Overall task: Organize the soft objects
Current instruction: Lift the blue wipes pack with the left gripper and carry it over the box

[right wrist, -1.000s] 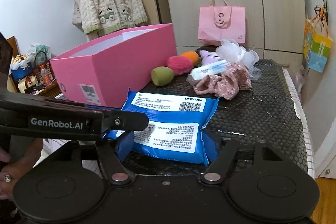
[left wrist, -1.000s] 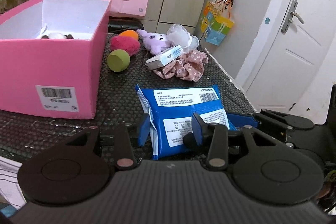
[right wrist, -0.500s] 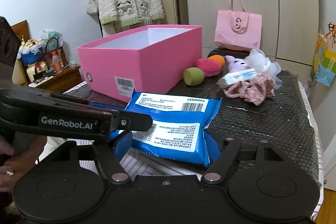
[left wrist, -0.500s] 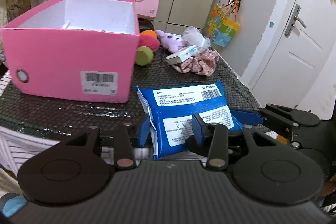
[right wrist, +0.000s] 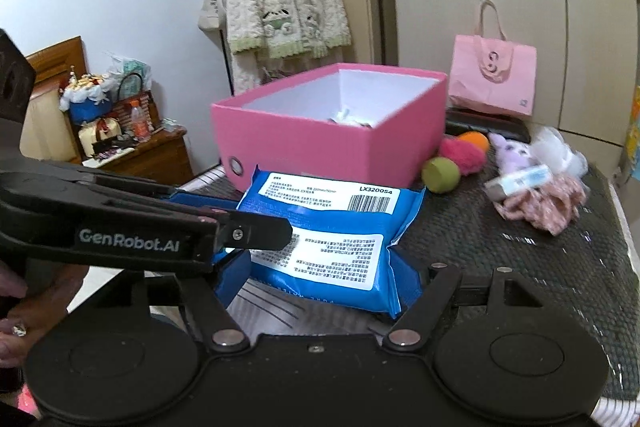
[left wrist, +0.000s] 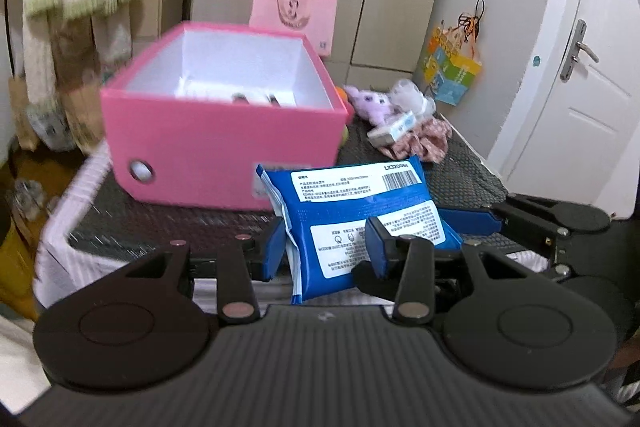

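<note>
Blue packet [right wrist: 332,239] labelled "LX320054", beside "GenRobot.AI" left gripper [right wrist: 236,227]

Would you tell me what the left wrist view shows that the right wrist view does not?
Only the left wrist view shows the white door. Only the right wrist view shows the green ball whole, the wooden dresser and a hand. Both show the blue pack between both grippers' fingers, and the pink box.

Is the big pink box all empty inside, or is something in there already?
Not empty. The pink box has no lid on, and a few pale things lie on its white bottom. What they are cannot be told.
</note>
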Demonstrator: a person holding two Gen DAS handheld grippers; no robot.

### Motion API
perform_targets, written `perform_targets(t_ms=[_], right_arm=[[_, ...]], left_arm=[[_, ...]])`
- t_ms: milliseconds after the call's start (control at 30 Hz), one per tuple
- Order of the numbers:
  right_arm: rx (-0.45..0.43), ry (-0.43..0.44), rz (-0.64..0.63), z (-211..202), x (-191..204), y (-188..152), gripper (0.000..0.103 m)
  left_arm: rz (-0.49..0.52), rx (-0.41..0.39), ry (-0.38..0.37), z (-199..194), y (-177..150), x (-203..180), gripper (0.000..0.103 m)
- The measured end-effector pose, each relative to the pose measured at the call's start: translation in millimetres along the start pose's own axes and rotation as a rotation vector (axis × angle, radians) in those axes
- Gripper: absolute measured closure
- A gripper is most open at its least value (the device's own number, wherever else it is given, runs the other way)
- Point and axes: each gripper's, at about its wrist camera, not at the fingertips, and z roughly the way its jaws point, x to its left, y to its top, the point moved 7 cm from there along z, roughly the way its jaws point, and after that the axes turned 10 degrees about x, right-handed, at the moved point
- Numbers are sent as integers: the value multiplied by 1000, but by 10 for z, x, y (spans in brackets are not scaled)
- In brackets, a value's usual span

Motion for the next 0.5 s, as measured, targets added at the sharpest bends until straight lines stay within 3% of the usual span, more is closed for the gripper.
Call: perform_targets(t_ms=[167,500], right_arm=[[-33,10,-30,-61,159,183,24],[-89,-3,-65,-117,236,585,24]], left_arm=[[47,-55,57,-213,138,30,62],[42,-144,65,-353,473,138,62]])
